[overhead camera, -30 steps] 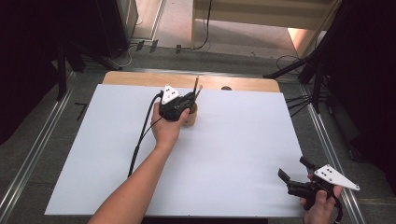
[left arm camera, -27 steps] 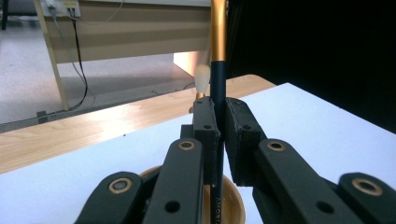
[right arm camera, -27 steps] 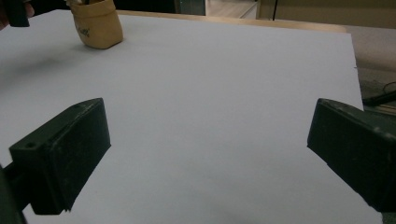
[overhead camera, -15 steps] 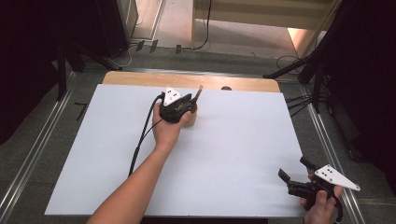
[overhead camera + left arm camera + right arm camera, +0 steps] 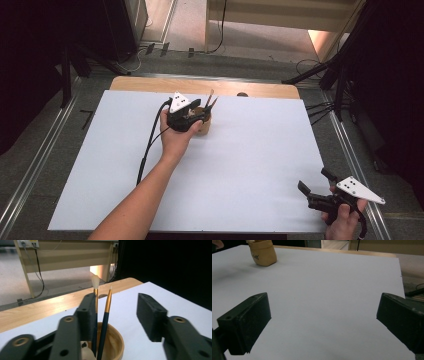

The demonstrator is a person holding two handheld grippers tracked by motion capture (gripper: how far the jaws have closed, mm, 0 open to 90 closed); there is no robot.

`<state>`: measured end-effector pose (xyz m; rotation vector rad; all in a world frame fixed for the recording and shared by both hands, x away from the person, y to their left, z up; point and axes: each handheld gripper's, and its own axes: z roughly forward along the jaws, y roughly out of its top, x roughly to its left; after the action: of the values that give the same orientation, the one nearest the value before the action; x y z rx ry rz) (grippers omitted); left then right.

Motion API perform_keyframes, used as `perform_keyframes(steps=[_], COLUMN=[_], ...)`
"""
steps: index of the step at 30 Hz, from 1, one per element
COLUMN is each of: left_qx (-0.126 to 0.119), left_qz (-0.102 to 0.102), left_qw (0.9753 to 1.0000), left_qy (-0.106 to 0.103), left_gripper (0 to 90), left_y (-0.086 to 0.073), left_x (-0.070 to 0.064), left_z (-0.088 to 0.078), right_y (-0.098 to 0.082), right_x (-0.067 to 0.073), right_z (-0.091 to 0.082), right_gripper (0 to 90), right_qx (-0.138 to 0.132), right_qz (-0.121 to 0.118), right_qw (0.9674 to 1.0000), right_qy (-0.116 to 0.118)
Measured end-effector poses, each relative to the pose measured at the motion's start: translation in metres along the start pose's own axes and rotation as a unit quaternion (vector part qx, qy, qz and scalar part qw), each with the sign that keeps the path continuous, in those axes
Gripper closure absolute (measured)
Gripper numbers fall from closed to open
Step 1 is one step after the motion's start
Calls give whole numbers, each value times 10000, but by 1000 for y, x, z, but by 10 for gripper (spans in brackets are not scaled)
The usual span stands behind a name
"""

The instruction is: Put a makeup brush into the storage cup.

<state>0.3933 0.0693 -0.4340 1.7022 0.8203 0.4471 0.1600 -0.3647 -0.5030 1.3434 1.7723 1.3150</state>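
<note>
L gripper (image 5: 200,114) jaws have just been opening, grasping nothing, w/ both brushes (image 5: 106,315) standing in the wooden cup (image 5: 117,345) right below/between them, so drop-off looks done; R gripper (image 5: 312,192) spread wide, idle, cup well apart from it.

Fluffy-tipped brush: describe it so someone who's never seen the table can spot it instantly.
Find the white sheet covering the table, then the small wooden cup near its far edge, under the left gripper. Two dark-handled brushes stand in it; this brush has the wide, fluffy white tip, while its neighbour ends in a fine point.
</note>
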Motion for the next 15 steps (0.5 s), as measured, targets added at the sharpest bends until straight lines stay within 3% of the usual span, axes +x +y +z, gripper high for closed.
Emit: perform_keyframes(steps=[4,8,9,12,15], left_qx=[12,46,39,124,100], left_qz=[-116,-38,31,184,96], left_qw=[9999,9986,9981,9979,9975], left_qy=[-80,-528,-622,-610,-700], left_gripper=[233,0,0,0,0], left_y=[3,3,3,4,3], left_x=[4,5,5,2,3], left_z=[-8,-14,-16,-19,-25], right_y=[0,0,0,0,0], right_x=[0,0,1,1,1], right_z=[0,1,1,1,2], right_gripper=[0,0,0,0,0], right_qx=[7,28,35,41,34], right_qz=[-12,-6,-2,-22,-62], right_qw=[10000,10000,10000,10000,10000], right_qy=[7,12,14,9,15])
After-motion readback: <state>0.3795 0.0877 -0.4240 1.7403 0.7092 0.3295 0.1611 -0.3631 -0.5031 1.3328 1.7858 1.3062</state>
